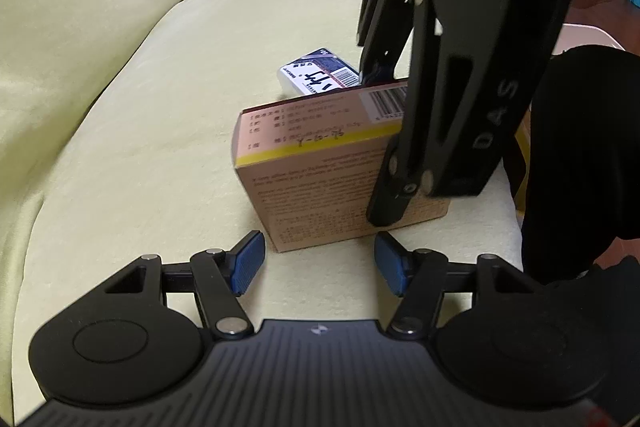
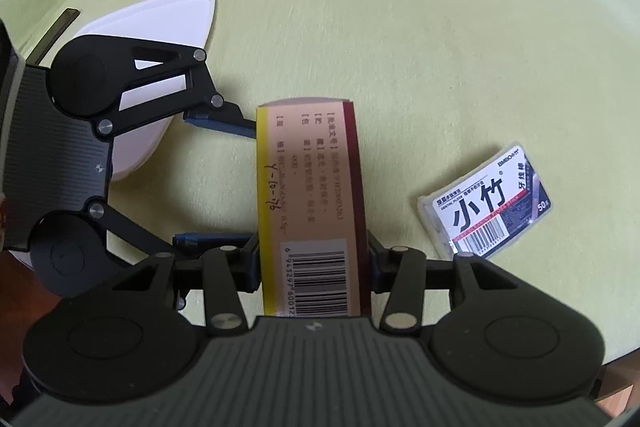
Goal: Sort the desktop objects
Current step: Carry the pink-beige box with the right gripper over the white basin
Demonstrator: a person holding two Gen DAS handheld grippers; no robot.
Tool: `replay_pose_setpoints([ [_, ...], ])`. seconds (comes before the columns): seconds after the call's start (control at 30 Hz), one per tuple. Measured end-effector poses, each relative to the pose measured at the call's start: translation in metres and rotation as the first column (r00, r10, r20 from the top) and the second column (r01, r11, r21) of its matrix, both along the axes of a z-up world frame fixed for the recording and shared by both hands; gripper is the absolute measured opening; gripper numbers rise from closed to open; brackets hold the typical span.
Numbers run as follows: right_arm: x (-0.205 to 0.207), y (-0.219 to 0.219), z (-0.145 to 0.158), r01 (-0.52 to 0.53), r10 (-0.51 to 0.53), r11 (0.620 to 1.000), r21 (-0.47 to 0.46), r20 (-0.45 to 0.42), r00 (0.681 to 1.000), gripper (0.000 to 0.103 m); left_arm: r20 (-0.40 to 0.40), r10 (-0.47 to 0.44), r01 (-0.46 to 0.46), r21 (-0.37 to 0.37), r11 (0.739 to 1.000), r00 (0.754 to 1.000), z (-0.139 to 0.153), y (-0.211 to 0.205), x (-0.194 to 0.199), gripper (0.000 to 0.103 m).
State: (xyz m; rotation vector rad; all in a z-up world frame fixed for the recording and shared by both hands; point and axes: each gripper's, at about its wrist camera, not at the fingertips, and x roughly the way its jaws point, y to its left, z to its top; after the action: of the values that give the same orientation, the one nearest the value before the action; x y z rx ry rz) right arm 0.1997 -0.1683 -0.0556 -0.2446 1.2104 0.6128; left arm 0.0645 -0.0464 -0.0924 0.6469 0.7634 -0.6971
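The tan medicine box (image 2: 312,211) stands on edge on the yellow-green cushion (image 2: 440,47), its long axis running straight out from the right gripper (image 2: 314,269), whose fingers clamp its barcode end. The left gripper (image 1: 320,263) faces the box's broad side, fingers apart and just short of it. The floss-pick pack (image 2: 486,201) lies near, flat; a white tray (image 2: 176,11) sits beyond the left gripper.

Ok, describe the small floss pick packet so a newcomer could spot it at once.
Start from the yellow-green cloth that covers the whole surface, then find the tan carton clamped in the right hand-held gripper. The floss pick packet lies flat on the cloth just beside that carton. It is the small clear case with a white and navy label, bold black characters and a barcode.
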Motion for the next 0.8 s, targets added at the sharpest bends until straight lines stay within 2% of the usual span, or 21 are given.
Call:
replay_pose_setpoints([
  [0.13,-0.004,-0.003,-0.004,0.038,-0.039,0.999,0.033,0.018,0.999,0.040,0.007,-0.005,0.005,0.015,1.000,1.000,0.001,-0.004,-0.002,0.064],
  [0.37,-0.020,-0.028,0.011,0.154,-0.160,0.981,0.117,0.043,0.986,0.040,0.039,-0.034,0.032,0.054,0.998,0.999,0.004,-0.018,-0.012,0.064],
  [0.8,-0.062,-0.086,0.023,0.316,-0.334,0.920,0.232,0.044,0.941,0.040,0.096,-0.118,0.109,0.098,0.989,0.988,0.026,-0.065,-0.033,0.064],
])
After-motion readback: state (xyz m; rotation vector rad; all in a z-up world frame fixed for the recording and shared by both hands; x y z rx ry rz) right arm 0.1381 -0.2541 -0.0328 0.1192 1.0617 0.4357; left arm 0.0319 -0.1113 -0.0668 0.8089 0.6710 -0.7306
